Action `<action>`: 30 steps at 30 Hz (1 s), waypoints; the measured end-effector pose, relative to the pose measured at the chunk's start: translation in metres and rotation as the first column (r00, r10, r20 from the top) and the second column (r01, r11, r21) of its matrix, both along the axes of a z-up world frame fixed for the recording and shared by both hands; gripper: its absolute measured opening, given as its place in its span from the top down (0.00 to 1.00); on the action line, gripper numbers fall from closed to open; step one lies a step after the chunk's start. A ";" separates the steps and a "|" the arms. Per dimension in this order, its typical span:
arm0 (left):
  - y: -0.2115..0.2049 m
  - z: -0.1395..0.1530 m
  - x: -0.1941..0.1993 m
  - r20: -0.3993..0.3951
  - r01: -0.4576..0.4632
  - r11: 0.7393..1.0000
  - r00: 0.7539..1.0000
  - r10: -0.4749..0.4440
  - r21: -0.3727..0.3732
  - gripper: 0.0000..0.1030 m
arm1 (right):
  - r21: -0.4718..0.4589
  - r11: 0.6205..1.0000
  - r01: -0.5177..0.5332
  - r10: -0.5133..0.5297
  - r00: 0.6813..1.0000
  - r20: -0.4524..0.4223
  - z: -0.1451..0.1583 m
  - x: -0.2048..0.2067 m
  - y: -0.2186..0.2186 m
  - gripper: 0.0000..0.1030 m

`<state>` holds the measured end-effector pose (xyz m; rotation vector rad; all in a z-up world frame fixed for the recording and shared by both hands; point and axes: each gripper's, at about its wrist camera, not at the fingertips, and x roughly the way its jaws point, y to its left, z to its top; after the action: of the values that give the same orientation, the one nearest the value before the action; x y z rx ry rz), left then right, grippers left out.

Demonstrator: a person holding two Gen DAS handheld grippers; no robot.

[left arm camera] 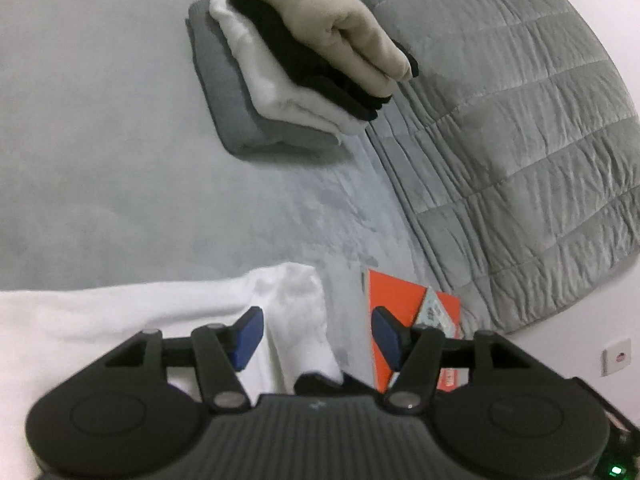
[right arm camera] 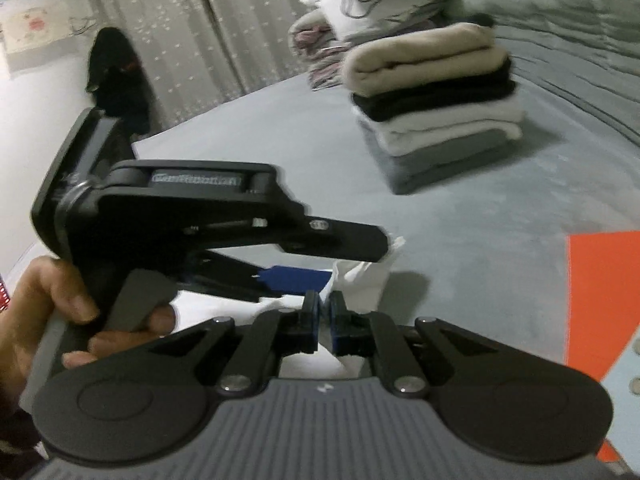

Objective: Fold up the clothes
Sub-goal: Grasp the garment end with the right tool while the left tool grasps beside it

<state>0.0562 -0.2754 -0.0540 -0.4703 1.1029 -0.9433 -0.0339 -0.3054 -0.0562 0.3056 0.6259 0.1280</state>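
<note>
A white garment (left arm camera: 120, 312) lies on the grey bed, its bunched corner (left arm camera: 296, 304) rising between my left gripper's blue pads. My left gripper (left arm camera: 316, 336) is open around that corner, not closed on it. In the right wrist view my right gripper (right arm camera: 324, 312) is shut on the white garment's edge (right arm camera: 360, 284). The left gripper (right arm camera: 288, 280), held by a hand, sits just left of it, over the cloth. A stack of folded clothes (left arm camera: 296, 60), grey, white, black and beige, rests further back on the bed and also shows in the right wrist view (right arm camera: 436, 96).
An orange and pale-blue flat box (left arm camera: 412, 320) lies on the bed right of the garment, also in the right wrist view (right arm camera: 604, 292). A quilted grey blanket (left arm camera: 520, 120) covers the right side. Pillows (right arm camera: 360, 8) and a curtain (right arm camera: 180, 32) stand behind.
</note>
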 end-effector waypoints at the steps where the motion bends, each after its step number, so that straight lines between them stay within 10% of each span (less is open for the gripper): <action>1: 0.002 0.001 0.000 0.013 -0.011 1.000 1.000 0.011 0.011 0.54 | 0.000 1.000 -0.016 0.016 1.000 0.007 0.002 0.001 0.004 0.93; 4: 0.014 0.003 -0.001 0.030 -0.048 0.998 0.998 0.047 0.028 0.97 | 0.000 0.998 -0.059 0.059 0.998 0.025 0.007 0.003 0.018 0.93; 30: 0.205 0.042 -0.022 0.213 -0.362 0.930 0.915 0.342 0.064 0.97 | 0.077 0.942 -0.327 0.322 0.944 0.074 0.031 0.057 0.156 0.93</action>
<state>0.0340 -0.0701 -0.0116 -0.4614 0.8441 -0.5975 0.0230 -0.1498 -0.0257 0.2804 0.6074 0.4819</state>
